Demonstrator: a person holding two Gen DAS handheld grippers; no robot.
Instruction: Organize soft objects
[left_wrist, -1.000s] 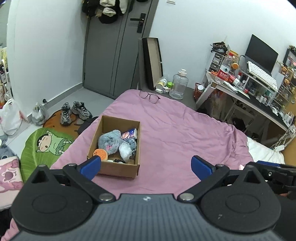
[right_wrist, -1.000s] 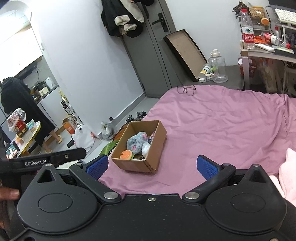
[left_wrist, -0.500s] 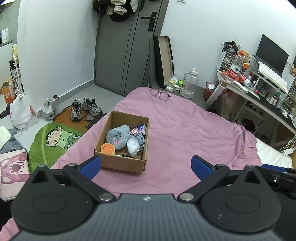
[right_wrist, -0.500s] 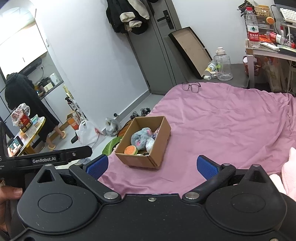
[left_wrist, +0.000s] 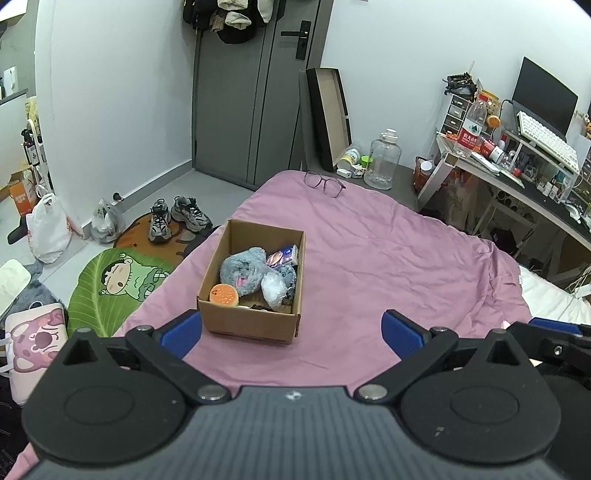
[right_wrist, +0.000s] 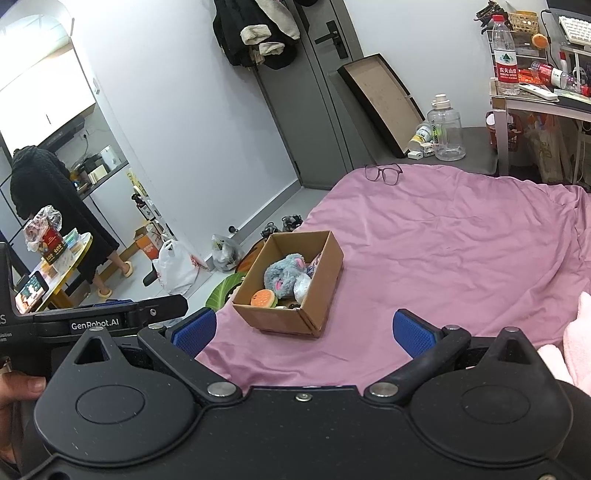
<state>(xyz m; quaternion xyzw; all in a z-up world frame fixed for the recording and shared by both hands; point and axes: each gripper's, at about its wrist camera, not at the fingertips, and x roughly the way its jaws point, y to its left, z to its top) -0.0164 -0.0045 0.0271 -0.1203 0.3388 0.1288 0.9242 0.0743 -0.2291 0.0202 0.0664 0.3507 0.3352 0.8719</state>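
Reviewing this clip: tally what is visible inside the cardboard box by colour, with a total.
In the cardboard box, as far as the views show:
Grey: 2, the large grey plush and a smaller grey-blue plush
Orange: 1, the burger toy
White or clear: 1, a crinkly bag
Multicoloured: 1, a small packet
Total: 5; a dark item at the bottom is unclear.

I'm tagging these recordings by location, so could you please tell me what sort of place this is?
Most likely a small bedroom that doubles as a study: a bed under a pink cover fills the middle, a cluttered desk carries a monitor and keyboard, and sneakers sit by the grey door.
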